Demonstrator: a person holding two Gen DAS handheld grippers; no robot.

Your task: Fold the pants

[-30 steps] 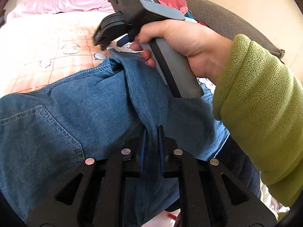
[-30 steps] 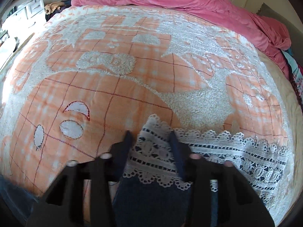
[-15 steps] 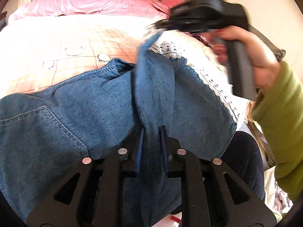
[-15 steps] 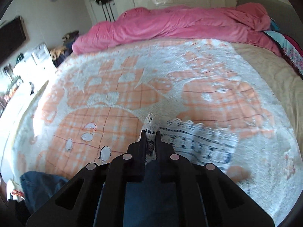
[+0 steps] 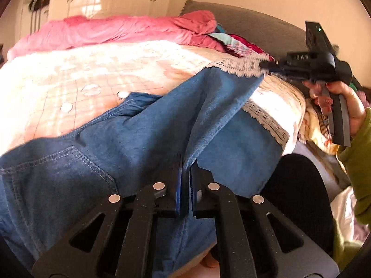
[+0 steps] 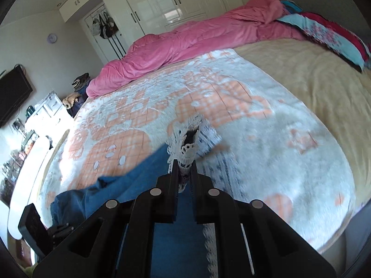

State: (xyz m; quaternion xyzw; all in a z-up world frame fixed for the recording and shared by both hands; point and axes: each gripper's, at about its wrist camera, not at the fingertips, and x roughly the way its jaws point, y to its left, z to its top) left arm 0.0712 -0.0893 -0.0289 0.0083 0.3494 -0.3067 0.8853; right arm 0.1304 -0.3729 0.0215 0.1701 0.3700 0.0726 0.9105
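Blue denim pants (image 5: 97, 153) with white lace hems (image 5: 241, 66) lie on the near edge of the bed. My left gripper (image 5: 186, 164) is shut on a fold of the denim near the crotch. My right gripper (image 6: 184, 168) is shut on the lace hem (image 6: 189, 139) of one leg and holds that leg lifted and stretched out to the right; it also shows in the left wrist view (image 5: 266, 64). The other leg's lace hem (image 5: 269, 122) lies flat near the bed's edge. The denim (image 6: 116, 187) trails left below my right gripper.
The bed has an orange and white patterned blanket (image 6: 143, 106) and a beige cover (image 6: 313, 74). A pink duvet (image 6: 185, 44) is heaped along the far side with coloured pillows (image 6: 324, 32). White wardrobes (image 6: 176, 0) stand behind.
My right gripper closed on the lace hem, then lifted and pulled that leg out to the right, away from my left gripper. My left gripper kept its hold on the denim.
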